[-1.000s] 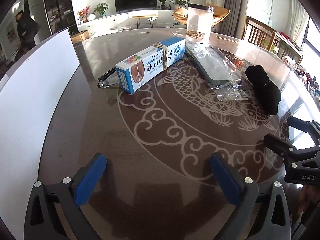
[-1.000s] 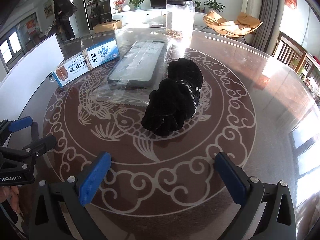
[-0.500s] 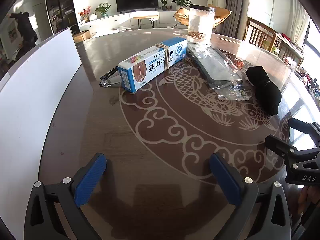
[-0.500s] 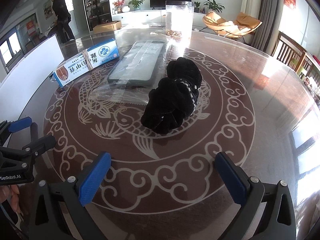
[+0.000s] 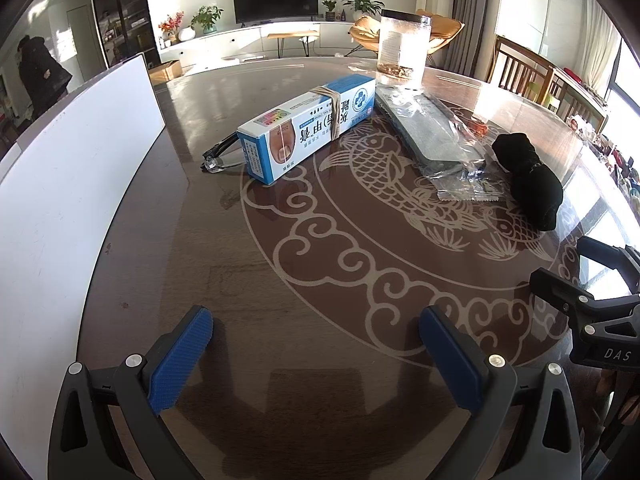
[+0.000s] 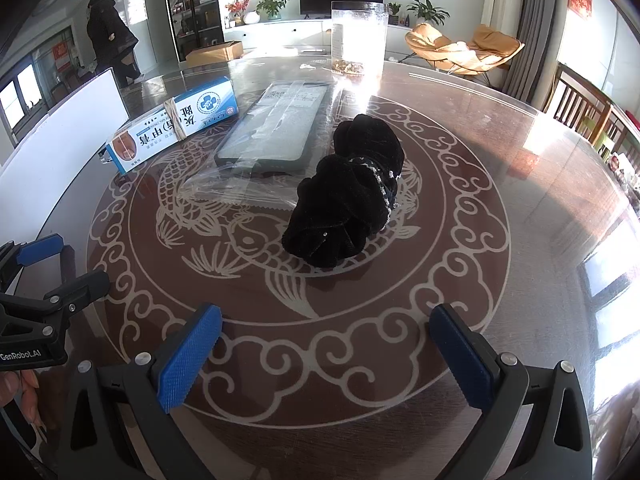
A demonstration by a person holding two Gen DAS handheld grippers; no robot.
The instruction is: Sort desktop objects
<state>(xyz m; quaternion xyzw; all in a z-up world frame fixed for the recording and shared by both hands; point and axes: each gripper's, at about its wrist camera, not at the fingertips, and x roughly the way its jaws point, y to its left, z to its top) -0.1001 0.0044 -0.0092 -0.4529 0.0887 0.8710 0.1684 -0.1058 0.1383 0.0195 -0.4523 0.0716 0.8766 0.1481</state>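
A blue and white box (image 5: 308,124) bound with a rubber band lies on the round table; it also shows in the right wrist view (image 6: 174,128). A nail clipper (image 5: 220,154) lies at the box's left end. A grey item in a clear plastic bag (image 5: 434,136) (image 6: 276,128) lies right of the box. A black scrunchie (image 5: 530,180) (image 6: 348,196) lies right of the bag. My left gripper (image 5: 316,336) is open and empty near the table's front. My right gripper (image 6: 326,334) is open and empty, just in front of the scrunchie.
A clear plastic jar (image 5: 404,50) (image 6: 359,38) stands at the back of the table. A white board (image 5: 60,184) stands along the table's left side. The table (image 5: 200,248) has a fish pattern. Chairs stand at the right; a person stands far left.
The left wrist view has shifted slightly closer to the box. The objects and the right gripper have not moved.
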